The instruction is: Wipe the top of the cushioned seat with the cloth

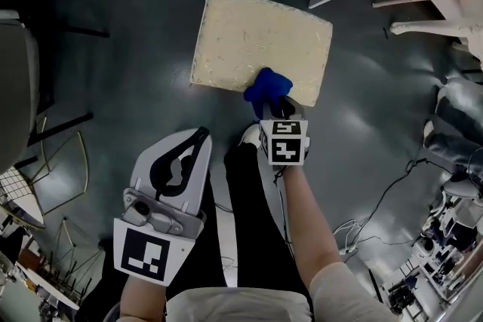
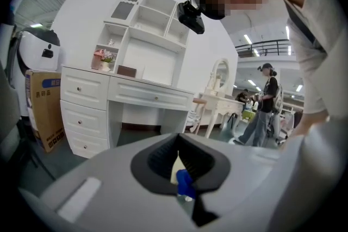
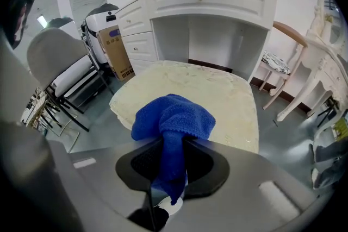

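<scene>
The cushioned seat is a cream rectangular pad, low over the dark floor ahead of me. A bunched blue cloth sits over the seat's near edge, toward its right corner. My right gripper points steeply down, shut on the cloth. In the right gripper view the cloth bulges out past the right gripper, with the seat behind it. My left gripper hovers over the floor, left of and nearer than the seat, shut on nothing. Through the left gripper a sliver of seat and cloth shows.
A white desk with drawers stands beyond the seat, a cardboard box to its left. A grey chair is at far left, white furniture legs at upper right, cables on the floor. A person stands far off.
</scene>
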The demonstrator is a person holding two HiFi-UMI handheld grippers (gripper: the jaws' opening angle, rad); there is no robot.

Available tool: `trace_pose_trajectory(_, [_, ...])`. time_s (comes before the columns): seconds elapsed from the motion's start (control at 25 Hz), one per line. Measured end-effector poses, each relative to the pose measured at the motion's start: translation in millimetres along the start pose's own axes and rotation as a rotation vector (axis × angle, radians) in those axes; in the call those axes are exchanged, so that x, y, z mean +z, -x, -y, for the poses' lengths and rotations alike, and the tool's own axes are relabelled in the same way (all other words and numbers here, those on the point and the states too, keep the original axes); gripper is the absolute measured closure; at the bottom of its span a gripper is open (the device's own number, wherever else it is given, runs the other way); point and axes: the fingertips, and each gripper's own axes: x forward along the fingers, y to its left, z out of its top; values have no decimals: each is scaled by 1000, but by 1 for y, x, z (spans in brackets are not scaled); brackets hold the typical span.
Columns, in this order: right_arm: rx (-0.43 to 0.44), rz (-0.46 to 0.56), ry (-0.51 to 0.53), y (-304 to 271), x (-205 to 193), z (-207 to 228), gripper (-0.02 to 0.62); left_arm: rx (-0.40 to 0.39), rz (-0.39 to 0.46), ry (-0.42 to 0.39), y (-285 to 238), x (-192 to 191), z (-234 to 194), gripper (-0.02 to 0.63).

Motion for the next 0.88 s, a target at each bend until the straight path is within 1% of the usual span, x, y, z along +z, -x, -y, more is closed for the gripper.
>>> trace_pose_trajectory(0.2, [9,-1,19,-6,11,-28,503,33,7,9,22,-3,-23,606])
trace_pose_trajectory(0.36, [4,0,7,-9,15,-41,503,52,10,16,38,-8,-39,606])
trace_pose_trajectory(0.88, [11,11,36,-20,38,-90,503,84,14,35,72,-18,-78,606])
